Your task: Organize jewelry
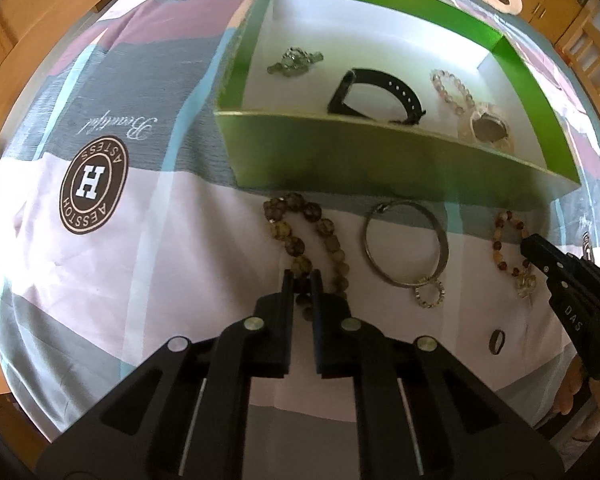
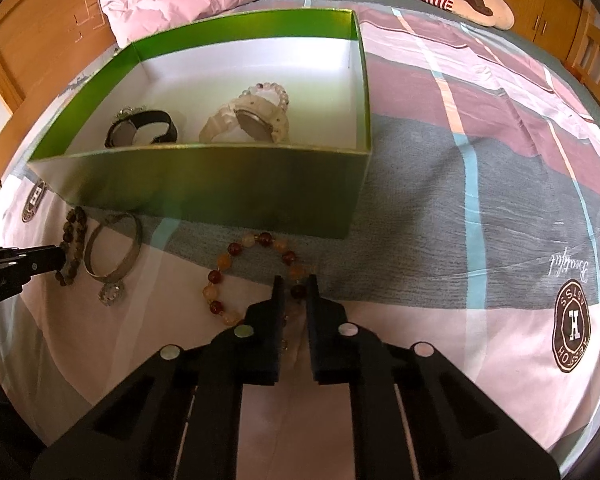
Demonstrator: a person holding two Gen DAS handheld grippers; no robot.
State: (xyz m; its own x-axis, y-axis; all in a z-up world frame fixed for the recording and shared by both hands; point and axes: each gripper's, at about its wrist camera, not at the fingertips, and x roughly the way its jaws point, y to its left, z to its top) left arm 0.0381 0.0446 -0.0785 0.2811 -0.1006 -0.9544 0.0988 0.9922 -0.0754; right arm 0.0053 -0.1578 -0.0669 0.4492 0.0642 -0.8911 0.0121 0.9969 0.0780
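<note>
Brown beads (image 1: 300, 240) are straddled by the left gripper (image 1: 302, 280), amber beads (image 2: 252, 276) by the right gripper (image 2: 294, 286); both seemingly pinched. Limp, slippery strands are best nipped at one bead.

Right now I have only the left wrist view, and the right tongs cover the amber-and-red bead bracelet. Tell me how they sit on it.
Observer: The right tongs straddle the amber-and-red bead bracelet; one dark red bead lies between the tips.
Operator: Say whether they grip it.
Observer: I cannot tell. A thin gap seems to show beside that bead, but it is too blurred to be sure.
Operator: Give me the line to the green cardboard box.
Observer: Its near wall stands straight ahead of the tips, just past the loop's far beads.
</note>
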